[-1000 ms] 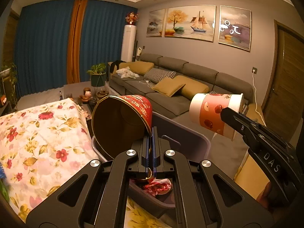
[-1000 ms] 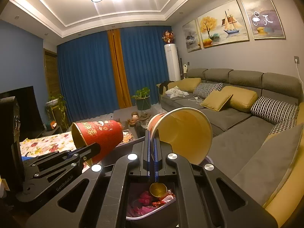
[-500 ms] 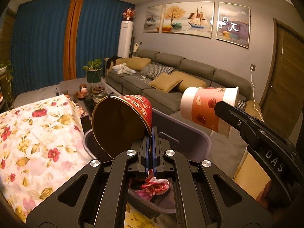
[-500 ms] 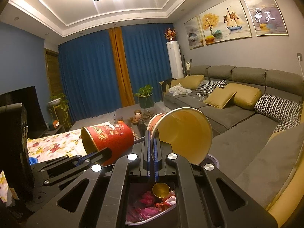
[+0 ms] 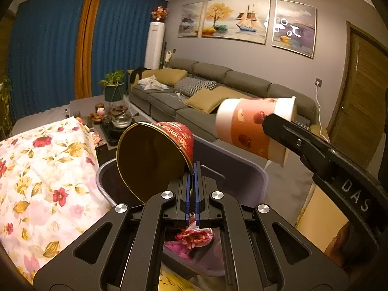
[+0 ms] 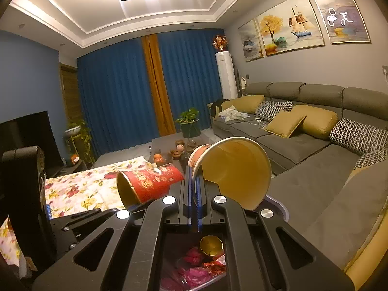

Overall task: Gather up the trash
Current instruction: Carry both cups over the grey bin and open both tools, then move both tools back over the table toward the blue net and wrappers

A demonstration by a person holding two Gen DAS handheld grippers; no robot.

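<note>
My left gripper [image 5: 193, 169] is shut on the rim of a red patterned paper cup [image 5: 155, 157], tipped on its side with its mouth towards the camera, over a purple trash bin [image 5: 245, 172]. My right gripper [image 6: 194, 169] is shut on the rim of an orange-and-white paper cup [image 6: 237, 169], also tipped over the bin. In the left wrist view that cup [image 5: 252, 128] hangs to the right in the right gripper [image 5: 271, 121]. The red cup [image 6: 150, 184] shows at the left of the right wrist view. Pink wrappers [image 6: 198, 269] and a small gold cup [image 6: 211, 245] lie in the bin.
A table with a floral cloth [image 5: 36, 169] stands left of the bin. A grey sofa with yellow cushions [image 6: 303, 126] runs along the right wall. A low table with a teapot and plant [image 5: 116, 111] sits behind. A television [image 6: 26, 133] is at far left.
The left gripper with the red cup has shifted slightly forward and down over the bin. The orange cup sits a little higher in the left wrist view. Both grips are unchanged.
</note>
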